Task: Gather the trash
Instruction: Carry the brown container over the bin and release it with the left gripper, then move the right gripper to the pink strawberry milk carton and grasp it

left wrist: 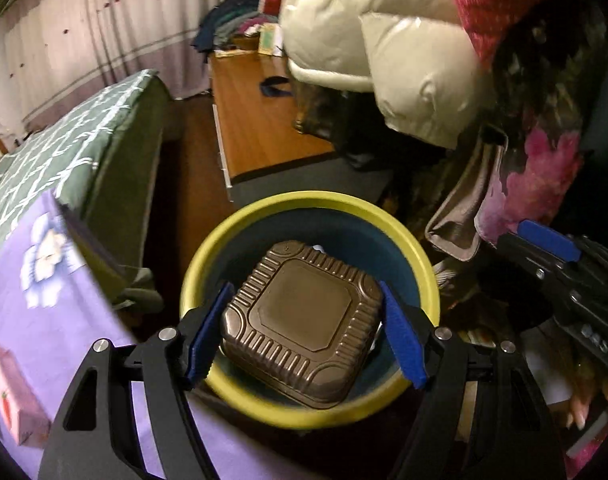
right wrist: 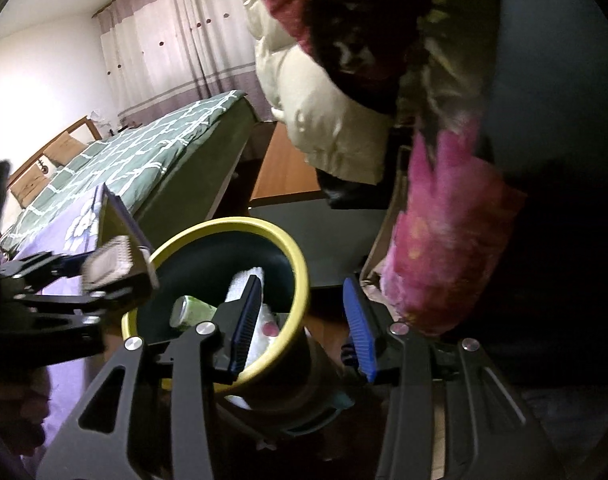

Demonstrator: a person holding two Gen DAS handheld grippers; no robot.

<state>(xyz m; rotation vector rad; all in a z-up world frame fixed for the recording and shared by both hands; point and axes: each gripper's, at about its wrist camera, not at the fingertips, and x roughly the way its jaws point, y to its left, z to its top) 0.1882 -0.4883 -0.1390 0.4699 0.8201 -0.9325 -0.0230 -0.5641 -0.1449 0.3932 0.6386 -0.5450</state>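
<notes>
The brown ribbed plastic container (left wrist: 304,322), square with rounded corners and a flat centre panel, sits clamped between the blue pads of the left gripper (left wrist: 304,320), one pad pressed against each of two opposite sides. It hangs directly over the open mouth of the yellow-rimmed trash bin (left wrist: 208,256), whose inside is dark blue-green. From the right wrist view the same container (right wrist: 112,262) shows at the bin's left rim (right wrist: 300,264), carried by the left gripper (right wrist: 76,276).

Inside the bin lie a white crumpled paper (right wrist: 244,280) and a pale green can (right wrist: 192,312) on its side, the can towards the left wall.

The right gripper (right wrist: 304,324) stands released, its blue pads apart with nothing between them; its left finger reaches over the bin's mouth and its right finger lies outside the right rim. In the left wrist view it (left wrist: 559,264) shows at the right, beside the bin.

A purple flowered cloth (left wrist: 44,320) lies left of the bin, with a pink box (left wrist: 12,396) on it. Beyond stands a bed with a green checked cover (left wrist: 64,152), a wooden desk top (left wrist: 256,112), and pale curtains (left wrist: 104,32). A cream puffy jacket (left wrist: 383,48) and pink-patterned fabric (left wrist: 535,184) hang over the right side.
</notes>
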